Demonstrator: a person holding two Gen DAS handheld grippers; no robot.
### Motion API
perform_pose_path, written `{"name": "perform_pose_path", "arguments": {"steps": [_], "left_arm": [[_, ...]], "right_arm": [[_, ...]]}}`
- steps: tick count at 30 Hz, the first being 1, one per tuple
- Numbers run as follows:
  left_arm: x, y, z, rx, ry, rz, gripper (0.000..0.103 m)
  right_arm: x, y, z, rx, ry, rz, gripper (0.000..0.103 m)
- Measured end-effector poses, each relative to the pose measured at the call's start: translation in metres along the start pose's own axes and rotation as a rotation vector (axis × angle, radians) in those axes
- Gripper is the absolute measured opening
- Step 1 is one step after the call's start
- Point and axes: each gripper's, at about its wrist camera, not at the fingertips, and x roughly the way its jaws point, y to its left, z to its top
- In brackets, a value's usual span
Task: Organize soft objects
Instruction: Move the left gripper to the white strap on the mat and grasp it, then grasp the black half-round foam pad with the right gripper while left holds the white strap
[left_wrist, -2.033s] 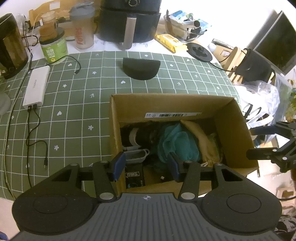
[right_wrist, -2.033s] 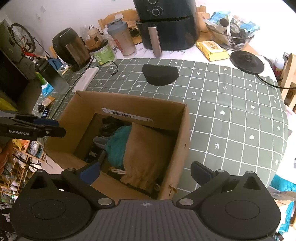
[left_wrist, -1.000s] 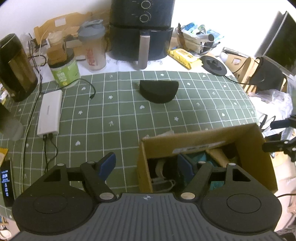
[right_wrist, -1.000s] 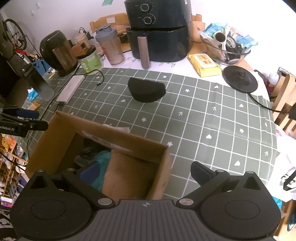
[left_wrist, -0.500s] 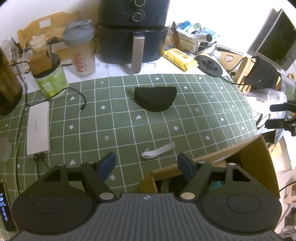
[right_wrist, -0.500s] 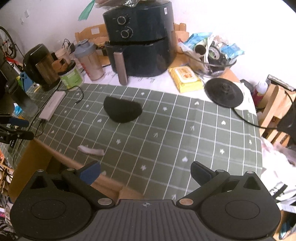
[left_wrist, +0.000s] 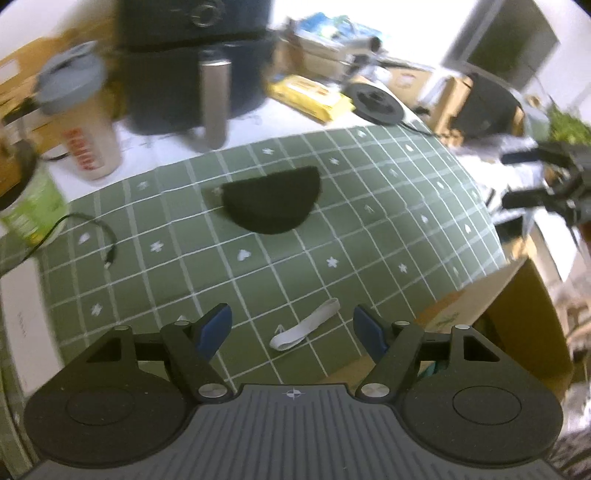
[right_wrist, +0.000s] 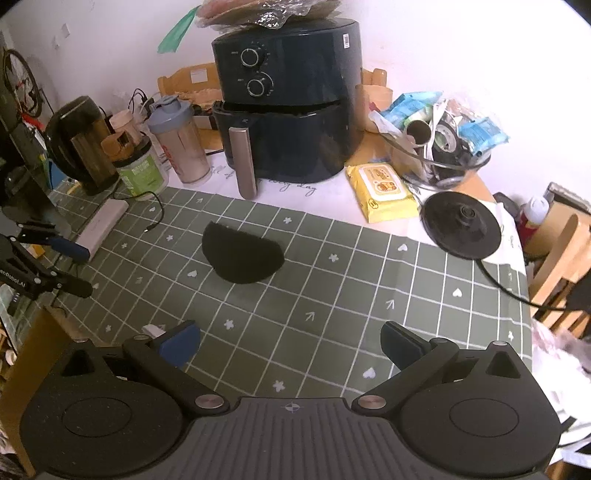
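Note:
A black half-round soft item (left_wrist: 272, 204) lies flat on the green checked tablecloth (left_wrist: 388, 192); it also shows in the right wrist view (right_wrist: 242, 256). A white elastic band (left_wrist: 305, 329) lies on the cloth just ahead of my left gripper (left_wrist: 291, 328), which is open and empty above it. My right gripper (right_wrist: 290, 341) is open and empty over the cloth. The brown cardboard box (left_wrist: 517, 325) sits at the table's near edge, mostly below both views.
A dark air fryer (right_wrist: 291, 107), shaker bottle (right_wrist: 181, 144), green tub (right_wrist: 142, 175), kettle (right_wrist: 81, 144), power bank (right_wrist: 105, 221), yellow wipes pack (right_wrist: 384, 192), kettle base (right_wrist: 461, 225) and a glass bowl of clutter (right_wrist: 443, 147) line the back of the table.
Both grippers drew back and rose away from the box, which slid down out of view. The white band came into sight on the cloth.

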Motion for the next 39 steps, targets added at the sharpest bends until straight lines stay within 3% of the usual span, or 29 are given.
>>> {"name": "perform_pose_path", "arguments": {"steps": [6, 13, 16, 18, 23, 29, 39], "left_arm": [[0.035, 0.002, 0.006, 0.125, 0.070, -0.064, 0.070], [0.078, 0.015, 0.011, 0.195, 0.153, -0.155, 0.056], [0.092, 0.010, 0.008, 0.287, 0.187, -0.179, 0.052], [0.101, 0.006, 0.006, 0.337, 0.211, -0.192, 0.044], [0.124, 0.001, 0.004, 0.438, 0.255, -0.191, 0.035], [0.135, -0.012, -0.001, 0.603, 0.276, -0.188, 0.035], [0.129, -0.033, -0.023, 0.934, 0.205, -0.123, 0.034]], "right_arm": [[0.009, 0.000, 0.004, 0.011, -0.006, -0.017, 0.103], [0.012, -0.005, 0.003, 0.038, 0.001, -0.042, 0.103], [0.012, -0.009, 0.000, 0.060, 0.005, -0.051, 0.103], [0.012, -0.013, -0.003, 0.081, 0.008, -0.058, 0.103], [0.013, -0.018, -0.011, 0.118, 0.022, -0.074, 0.103], [0.013, -0.025, -0.016, 0.154, 0.031, -0.093, 0.103], [0.013, -0.031, -0.021, 0.192, 0.031, -0.109, 0.103]]}}
